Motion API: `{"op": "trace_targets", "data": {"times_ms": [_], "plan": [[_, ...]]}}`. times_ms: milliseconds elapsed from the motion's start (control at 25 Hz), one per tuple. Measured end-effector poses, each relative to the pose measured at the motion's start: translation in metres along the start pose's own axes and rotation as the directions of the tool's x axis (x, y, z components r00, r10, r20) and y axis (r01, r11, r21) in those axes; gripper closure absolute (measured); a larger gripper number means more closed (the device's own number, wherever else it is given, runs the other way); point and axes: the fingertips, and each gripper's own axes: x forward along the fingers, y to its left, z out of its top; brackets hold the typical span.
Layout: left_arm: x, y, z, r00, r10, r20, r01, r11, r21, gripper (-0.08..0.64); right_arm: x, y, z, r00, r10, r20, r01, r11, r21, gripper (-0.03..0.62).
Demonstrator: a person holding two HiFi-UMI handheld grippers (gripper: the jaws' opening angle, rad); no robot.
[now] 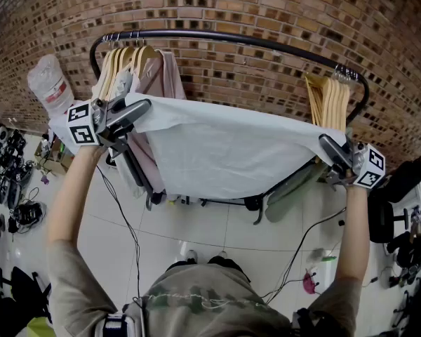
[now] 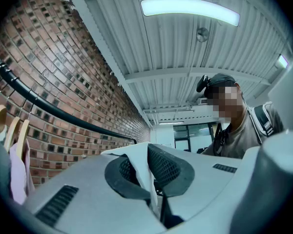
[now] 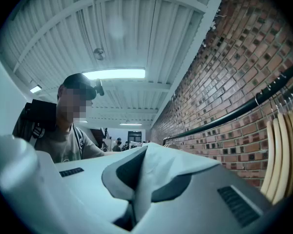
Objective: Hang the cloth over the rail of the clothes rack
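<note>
A white cloth (image 1: 228, 149) is stretched wide between both grippers, level with and just in front of the black rail (image 1: 224, 39) of the clothes rack. My left gripper (image 1: 146, 108) is shut on the cloth's left corner; the pinched cloth (image 2: 145, 172) shows between its dark pads. My right gripper (image 1: 325, 144) is shut on the right corner, and the cloth (image 3: 154, 172) bunches over its pads. The rail (image 2: 63, 113) runs along the brick wall in the left gripper view, and the rail (image 3: 234, 113) shows again in the right gripper view.
Wooden hangers with pale garments (image 1: 137, 65) hang at the rail's left end, and bare wooden hangers (image 1: 330, 97) at its right. A brick wall (image 1: 266, 12) stands behind the rack. Cables, bags and a black chair (image 1: 396, 188) lie on the tiled floor.
</note>
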Motion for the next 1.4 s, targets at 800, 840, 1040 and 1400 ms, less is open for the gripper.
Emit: {"op": "trace_targets", "data": {"times_ms": [800, 840, 1040, 1400], "plan": [[0.028, 0.095, 0.134, 0.992, 0.013, 0.123, -0.027, 0.994, 0.11, 0.552, 0.064, -0.09, 0.165, 0.996, 0.031, 0.078, -0.017, 0.984, -0.176, 0.581], [0.031, 0.1, 0.144, 0.992, 0.014, 0.129, -0.029, 0.992, 0.12, 0.552, 0.068, -0.095, 0.175, 0.996, 0.028, 0.081, -0.012, 0.982, -0.188, 0.581], [0.044, 0.118, 0.182, 0.993, 0.022, 0.12, -0.041, 0.987, 0.157, 0.552, 0.076, -0.115, 0.211, 0.994, 0.043, 0.104, -0.023, 0.983, -0.185, 0.581], [0.074, 0.144, 0.252, 0.983, 0.096, 0.158, -0.132, 0.963, 0.234, 0.552, 0.089, -0.152, 0.27, 0.988, -0.028, 0.153, 0.063, 0.971, -0.229, 0.581]]}}
